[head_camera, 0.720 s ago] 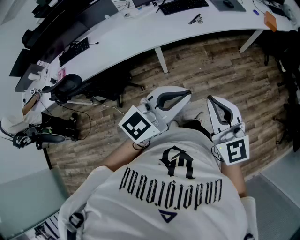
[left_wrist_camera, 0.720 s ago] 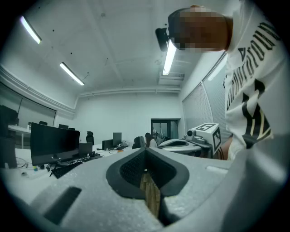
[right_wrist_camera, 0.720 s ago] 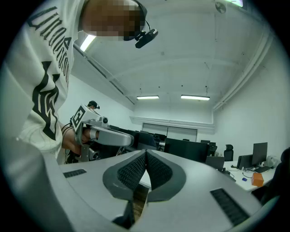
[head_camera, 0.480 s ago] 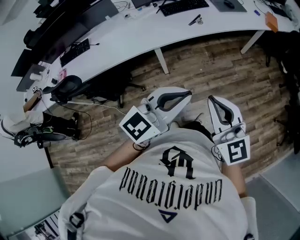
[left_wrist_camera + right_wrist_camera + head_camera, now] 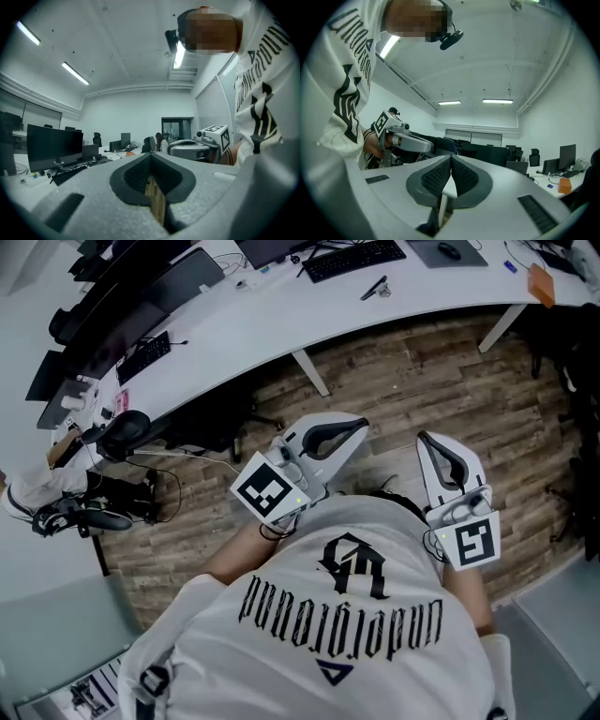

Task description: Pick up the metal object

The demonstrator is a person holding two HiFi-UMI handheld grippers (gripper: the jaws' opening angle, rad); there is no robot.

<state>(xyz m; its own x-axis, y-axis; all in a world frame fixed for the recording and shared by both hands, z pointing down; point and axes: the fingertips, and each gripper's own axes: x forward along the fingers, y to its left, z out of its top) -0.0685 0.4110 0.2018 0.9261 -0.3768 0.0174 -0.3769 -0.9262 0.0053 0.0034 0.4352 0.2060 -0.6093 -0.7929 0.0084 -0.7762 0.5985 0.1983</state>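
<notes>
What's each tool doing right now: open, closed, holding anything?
Left tool: closed, holding nothing.
Right tool: closed, holding nothing.

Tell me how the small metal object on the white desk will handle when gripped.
The small slim metal object looks rigid and probably light. Lying flat on the smooth white desk, it may slide if nudged.

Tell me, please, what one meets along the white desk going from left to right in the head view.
The leftmost black keyboard → dark metal object → mouse → orange item.
</notes>
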